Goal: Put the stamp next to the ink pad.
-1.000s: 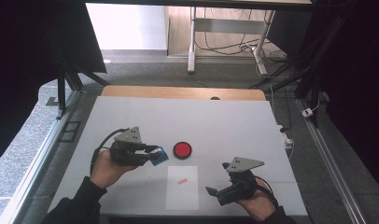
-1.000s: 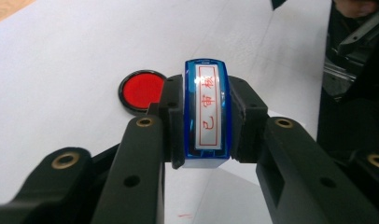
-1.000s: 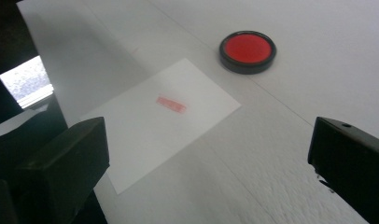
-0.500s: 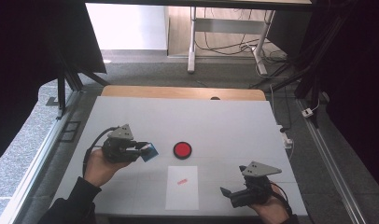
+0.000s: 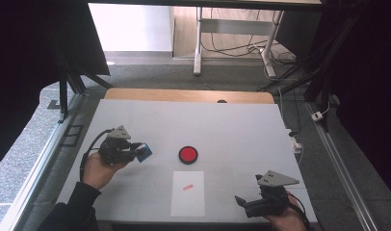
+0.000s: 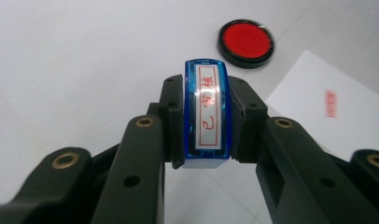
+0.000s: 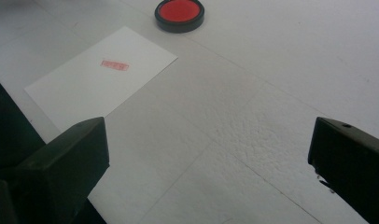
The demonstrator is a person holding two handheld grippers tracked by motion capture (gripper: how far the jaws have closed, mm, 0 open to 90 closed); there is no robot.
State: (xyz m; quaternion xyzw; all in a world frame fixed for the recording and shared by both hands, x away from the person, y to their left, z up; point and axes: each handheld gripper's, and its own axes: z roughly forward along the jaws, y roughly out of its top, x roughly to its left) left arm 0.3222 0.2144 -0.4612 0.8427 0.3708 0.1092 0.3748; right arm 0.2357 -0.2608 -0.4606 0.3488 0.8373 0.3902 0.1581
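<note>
Left jaws: pressed on the two long sides of a blue stamp [image 6: 207, 114], pinching it crosswise; its label of red characters faces the gripper camera.
Left gripper [image 5: 136, 152]: held above the tabletop's left half, stamp at its tip, pointing toward the ink pad. Judgement: the side grip leaves the printing face free.
Stamp: off the tabletop, carried in the left jaws; in the high view it shows as a blue block [image 5: 144, 152] left of the pad and apart from it.
Right jaws: spread wide, nothing between them; bare tabletop shows in the gap.
Right gripper [image 5: 241, 202]: low at the near right corner, well apart from the sheet. Judgement: parked clear so it does not obstruct the stamping area.
Ink pad [image 5: 188, 154]: round, black rim, red face uncovered, resting near the tabletop's middle, just beyond the sheet's far edge. Judgement: placed between stamp and sheet for short travel.
Sheet [image 5: 188, 193]: white, flat at the near edge, long side running away from the person; not held by either gripper.
Mark [image 5: 187, 187]: one small red rectangular imprint on the sheet's far half; characters too small to read.
Tabletop [image 5: 241, 130]: white cover, wooden strip along the far edge.
</note>
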